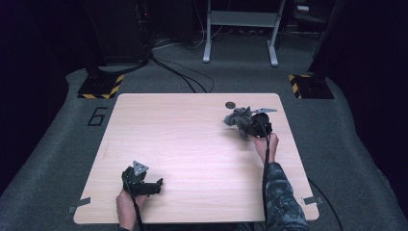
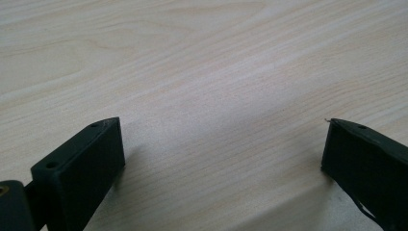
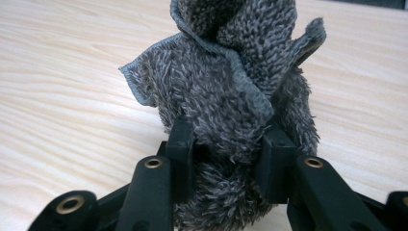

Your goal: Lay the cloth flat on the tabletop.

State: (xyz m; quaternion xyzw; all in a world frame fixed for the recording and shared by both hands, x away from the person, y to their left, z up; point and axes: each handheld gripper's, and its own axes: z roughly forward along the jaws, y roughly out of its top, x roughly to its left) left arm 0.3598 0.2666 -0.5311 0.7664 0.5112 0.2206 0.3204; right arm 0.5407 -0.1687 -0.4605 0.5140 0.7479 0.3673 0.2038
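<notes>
On the pale wooden table the right tool pinches a bunched grey fluffy cloth, likely for wiping next, while the left tool rests wide open

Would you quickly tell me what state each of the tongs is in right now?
Left tongs: open, holding nothing, above bare table.
Right tongs: shut on the grey cloth.

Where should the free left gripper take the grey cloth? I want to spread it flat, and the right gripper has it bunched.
Probably the loose stitched corner of the grey cloth, approached from the side away from the right gripper. That flap sticks out thin and free, while the middle is a thick wad between the right jaws. The left gripper is open.
</notes>
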